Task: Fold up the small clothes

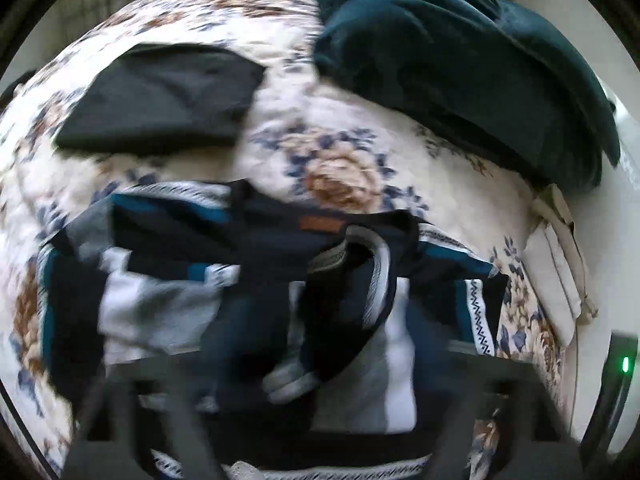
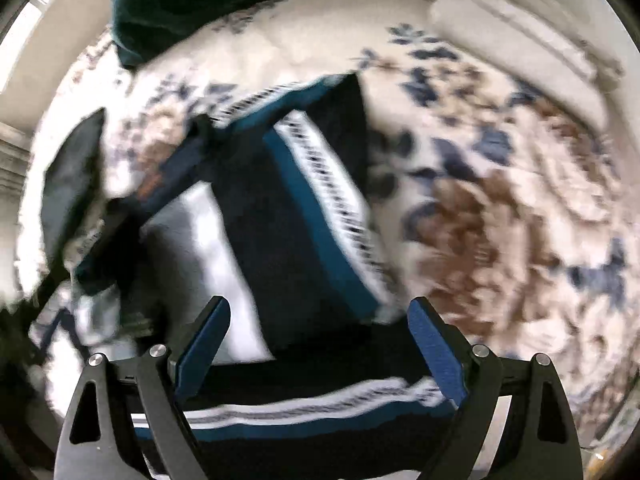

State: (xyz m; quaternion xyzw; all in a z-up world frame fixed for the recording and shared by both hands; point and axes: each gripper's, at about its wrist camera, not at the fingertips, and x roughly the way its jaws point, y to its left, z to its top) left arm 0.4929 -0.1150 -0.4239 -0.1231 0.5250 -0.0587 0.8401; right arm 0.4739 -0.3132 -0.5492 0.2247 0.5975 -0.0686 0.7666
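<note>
Right tongs at bottom centre of the right wrist view, blue pads spread wide, nothing pinched between them. Just beyond and beneath them, a small patterned garment in navy, teal, white and grey with a zigzag trim, rumpled and partly doubled over, lying on a floral bedspread through the middle of the frame; one striped edge of it across the bottom, under the tongs' frame. Left tongs low in the left wrist view, heavily blurred and mostly hidden by cloth; cannot tell whether spread or pinching. Same garment bunched across the lower half of that frame, grey ribbed neckline looped near centre, small brown label just above it. Folded black cloth flat on the bedspread at upper left, well apart from the garment. Dark green blanket heaped at upper right; same blanket at upper left of the right wrist view. Pale cushion at upper right there. Both frames motion-blurred.
</note>
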